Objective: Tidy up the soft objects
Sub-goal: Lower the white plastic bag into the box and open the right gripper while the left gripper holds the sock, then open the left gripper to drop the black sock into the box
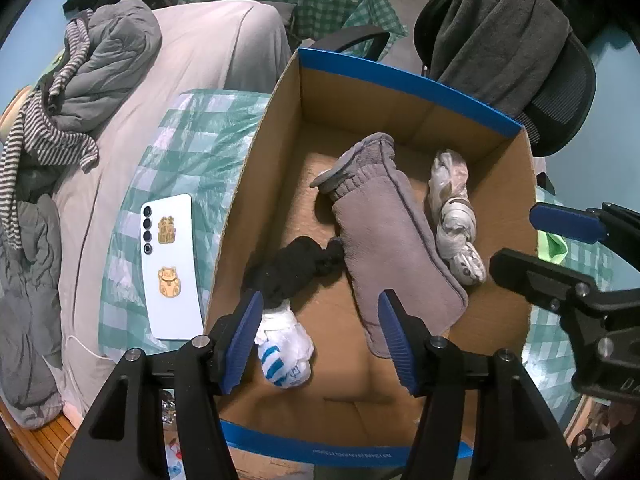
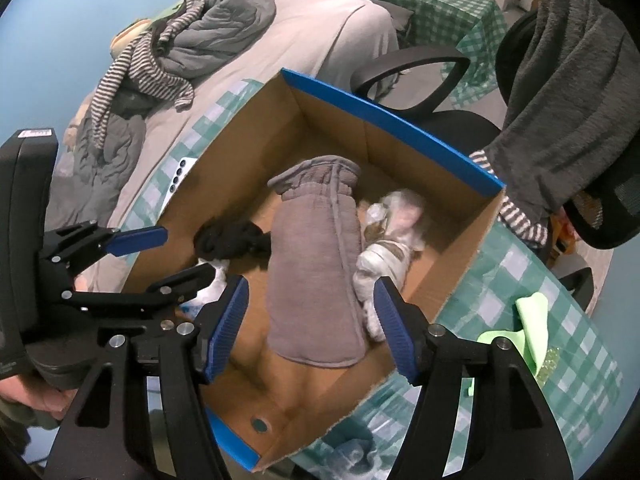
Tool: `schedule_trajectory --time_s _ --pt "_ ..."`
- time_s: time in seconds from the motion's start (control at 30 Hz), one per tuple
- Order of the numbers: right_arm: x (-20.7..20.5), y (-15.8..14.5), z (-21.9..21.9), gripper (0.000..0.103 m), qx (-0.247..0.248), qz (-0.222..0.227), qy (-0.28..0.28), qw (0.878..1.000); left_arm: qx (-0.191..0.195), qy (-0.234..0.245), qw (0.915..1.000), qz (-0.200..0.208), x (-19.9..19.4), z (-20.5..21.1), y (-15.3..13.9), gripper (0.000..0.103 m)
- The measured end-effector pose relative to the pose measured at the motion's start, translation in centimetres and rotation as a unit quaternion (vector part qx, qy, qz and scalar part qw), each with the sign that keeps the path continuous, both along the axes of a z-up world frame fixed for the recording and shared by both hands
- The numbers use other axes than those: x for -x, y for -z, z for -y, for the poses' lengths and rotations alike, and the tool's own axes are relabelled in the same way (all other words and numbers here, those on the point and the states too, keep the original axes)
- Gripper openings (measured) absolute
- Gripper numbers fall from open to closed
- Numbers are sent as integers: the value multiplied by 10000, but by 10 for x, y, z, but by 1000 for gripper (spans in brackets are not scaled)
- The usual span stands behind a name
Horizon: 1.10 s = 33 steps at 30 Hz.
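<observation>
A cardboard box with blue rim stands on the checked cloth. Inside lie a grey folded cloth, a black sock bundle, a white and blue plastic bag and a knotted pale plastic bag. My left gripper is open and empty above the box's near left part. My right gripper is open and empty above the grey cloth; it also shows at the right of the left wrist view.
A white phone lies on the checked cloth left of the box. A green cloth lies to the box's right. A bed with grey and striped clothes is at the left. An office chair with a grey towel stands behind.
</observation>
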State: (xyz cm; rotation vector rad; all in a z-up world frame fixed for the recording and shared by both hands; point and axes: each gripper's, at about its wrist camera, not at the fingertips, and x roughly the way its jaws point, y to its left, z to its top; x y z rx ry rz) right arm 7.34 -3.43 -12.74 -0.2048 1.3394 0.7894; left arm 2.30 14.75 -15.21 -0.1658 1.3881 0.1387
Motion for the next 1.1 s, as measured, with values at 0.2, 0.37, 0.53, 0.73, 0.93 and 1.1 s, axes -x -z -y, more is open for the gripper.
schedule_trajectory --time_s 0.2,0.37,0.53,0.73,0.93,1.1 --pt "1 -10 11 70 -15 119 70 9999 70 -19 10000 66 3 9 -9 65" --pt "1 -16 26 70 26 199 181 9996 107 70 9999 113 4 21 -15 65" --pt "0 -18 44 70 65 205 291 9993 134 211 9995 169 6 38 -21 65" --pt "1 -16 70 70 132 190 425 9988 150 361 9991 147 6 61 -22 65" --pt "0 -13 100 70 199 160 624 9977 155 524 9984 167 6 85 -26 65" --pt "-1 -11 124 70 228 119 795 9965 173 660 9975 171 4 106 -28 65"
